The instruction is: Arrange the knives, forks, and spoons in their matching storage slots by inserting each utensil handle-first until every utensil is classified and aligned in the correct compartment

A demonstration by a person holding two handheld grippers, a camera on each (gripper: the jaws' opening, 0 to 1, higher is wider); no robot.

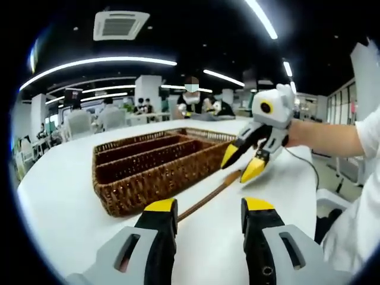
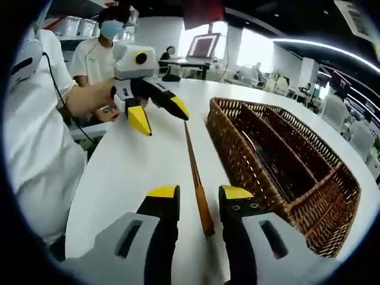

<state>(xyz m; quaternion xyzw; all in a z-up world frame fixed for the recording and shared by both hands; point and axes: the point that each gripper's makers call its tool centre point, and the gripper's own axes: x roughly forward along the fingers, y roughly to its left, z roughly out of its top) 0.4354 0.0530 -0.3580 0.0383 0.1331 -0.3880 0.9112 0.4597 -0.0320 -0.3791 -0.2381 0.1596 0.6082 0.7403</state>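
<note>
A long, thin wooden-handled utensil (image 1: pixel 208 197) lies on the white table (image 1: pixel 65 196) beside the wicker basket (image 1: pixel 155 176); I cannot tell which kind it is. My left gripper (image 1: pixel 209 208) is open and low over one end of it. My right gripper (image 1: pixel 242 163) is open, its yellow tips at the other end. In the right gripper view the utensil (image 2: pixel 195 172) runs up between the open jaws of my right gripper (image 2: pixel 199 193) toward my left gripper (image 2: pixel 159 114). The basket (image 2: pixel 234 151) has long parallel slots.
The table's edge (image 2: pixel 89 196) runs close on the person's side, where a white sleeve (image 2: pixel 35 148) shows. A cable (image 2: pixel 56 89) hangs from the left gripper. People sit at desks in the background.
</note>
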